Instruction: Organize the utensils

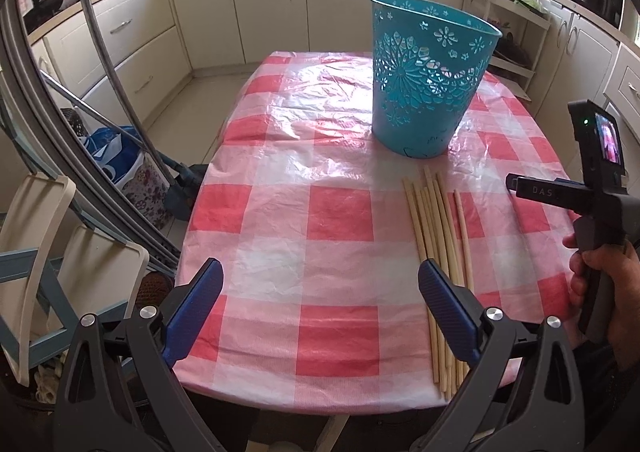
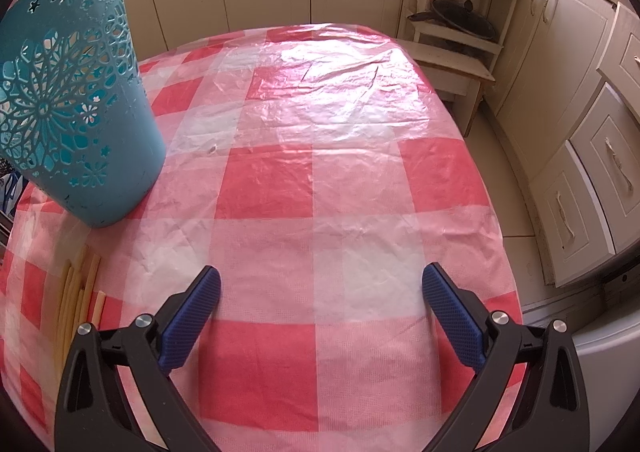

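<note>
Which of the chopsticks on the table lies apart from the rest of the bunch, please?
The rightmost chopstick in the left wrist view. A strip of tablecloth shows between it and the chopstick bunch, whose sticks lie touching one another.

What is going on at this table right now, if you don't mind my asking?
A person holds a two-finger gripper in each hand over a checked tablecloth. Both the left gripper and the right gripper are open and empty. A bundle of chopsticks lies flat on the cloth, untouched, with the upright teal basket just beyond it. Nothing has visibly been put away yet.
</note>
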Motion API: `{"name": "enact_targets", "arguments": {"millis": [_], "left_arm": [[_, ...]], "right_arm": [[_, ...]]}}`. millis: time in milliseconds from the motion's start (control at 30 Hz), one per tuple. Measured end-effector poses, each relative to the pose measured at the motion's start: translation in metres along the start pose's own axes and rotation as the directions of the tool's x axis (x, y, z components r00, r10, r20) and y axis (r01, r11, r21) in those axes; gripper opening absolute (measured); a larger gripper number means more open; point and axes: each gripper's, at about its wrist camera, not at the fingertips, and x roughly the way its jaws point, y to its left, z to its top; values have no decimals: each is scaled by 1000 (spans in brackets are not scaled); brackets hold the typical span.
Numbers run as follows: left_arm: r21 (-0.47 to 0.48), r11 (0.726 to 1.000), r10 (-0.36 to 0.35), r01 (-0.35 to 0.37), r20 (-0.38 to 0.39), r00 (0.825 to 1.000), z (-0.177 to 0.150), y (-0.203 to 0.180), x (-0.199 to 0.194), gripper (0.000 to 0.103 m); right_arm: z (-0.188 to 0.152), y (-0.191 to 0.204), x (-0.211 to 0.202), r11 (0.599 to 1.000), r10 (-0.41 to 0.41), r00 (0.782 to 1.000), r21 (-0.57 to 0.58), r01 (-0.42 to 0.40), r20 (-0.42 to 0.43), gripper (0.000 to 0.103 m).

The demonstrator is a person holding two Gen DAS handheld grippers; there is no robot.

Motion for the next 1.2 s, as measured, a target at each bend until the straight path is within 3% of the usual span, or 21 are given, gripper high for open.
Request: {"name": "enact_targets", "arguments": {"millis": [200, 300, 467, 667, 800, 1200], "left_arm": [[8, 1000, 8, -8, 50, 999, -10, -6, -51, 95], [8, 1000, -9, 9, 74, 997, -20, -9, -88, 95], [5, 1000, -13, 12, 147, 989, -44, -15, -159, 95], [-13, 999, -29, 32, 197, 980, -76, -18, -221, 95], [17, 1000, 6, -10, 238, 971, -97, -23, -252, 95], [-14, 1000, 13, -10, 298, 954, -110, -17, -289, 95]], "right_arm": [[-53, 18, -124, 995, 93, 978, -45, -86, 187, 96], [-84, 24, -194, 991, 131, 949, -53, -121, 287, 96], [-135, 18, -286, 967, 213, 891, 41, -250, 402, 96], [-192, 24, -344, 949, 262, 875, 58, -311, 407, 96], [-222, 37, -365, 944, 287, 864, 30, -328, 414, 96], [-237, 40, -397, 941, 308, 823, -21, -339, 477, 96]]}}
